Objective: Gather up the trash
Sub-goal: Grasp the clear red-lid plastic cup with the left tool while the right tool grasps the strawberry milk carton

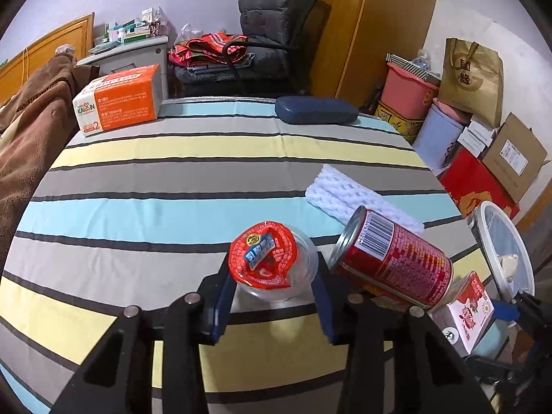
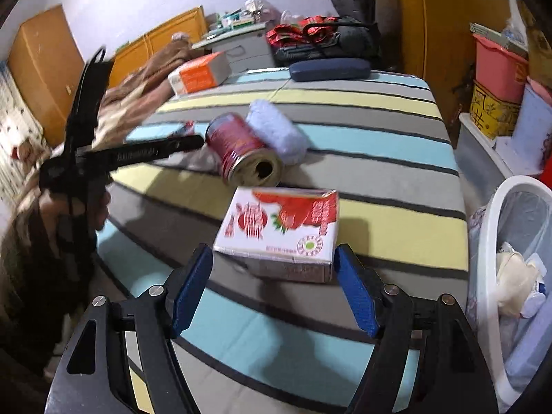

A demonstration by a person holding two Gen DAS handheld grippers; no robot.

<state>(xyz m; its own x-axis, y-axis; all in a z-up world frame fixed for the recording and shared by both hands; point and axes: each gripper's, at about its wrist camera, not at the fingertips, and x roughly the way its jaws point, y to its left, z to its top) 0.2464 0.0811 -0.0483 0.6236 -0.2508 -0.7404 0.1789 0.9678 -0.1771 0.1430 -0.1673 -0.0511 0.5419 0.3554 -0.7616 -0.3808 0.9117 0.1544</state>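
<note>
A clear plastic cup with a red foil lid [image 1: 272, 265] sits between the fingers of my left gripper [image 1: 274, 286], which is shut on it. A red can [image 1: 393, 262] lies on its side just right of it, also in the right wrist view [image 2: 241, 151]. A white and red strawberry carton [image 2: 279, 231] lies on the striped table between the open fingers of my right gripper [image 2: 272, 276]; the pads flank it without touching. The carton also shows in the left view [image 1: 465, 310]. A white mesh trash bin [image 2: 517, 276] with trash inside stands right of the table.
A white knitted cloth [image 1: 355, 196] lies behind the can. An orange tissue pack [image 1: 120, 100] and a dark blue case [image 1: 317, 110] sit at the table's far edge. A brown blanket [image 1: 31, 138] lies left. Boxes and tubs [image 1: 448, 127] stand at right.
</note>
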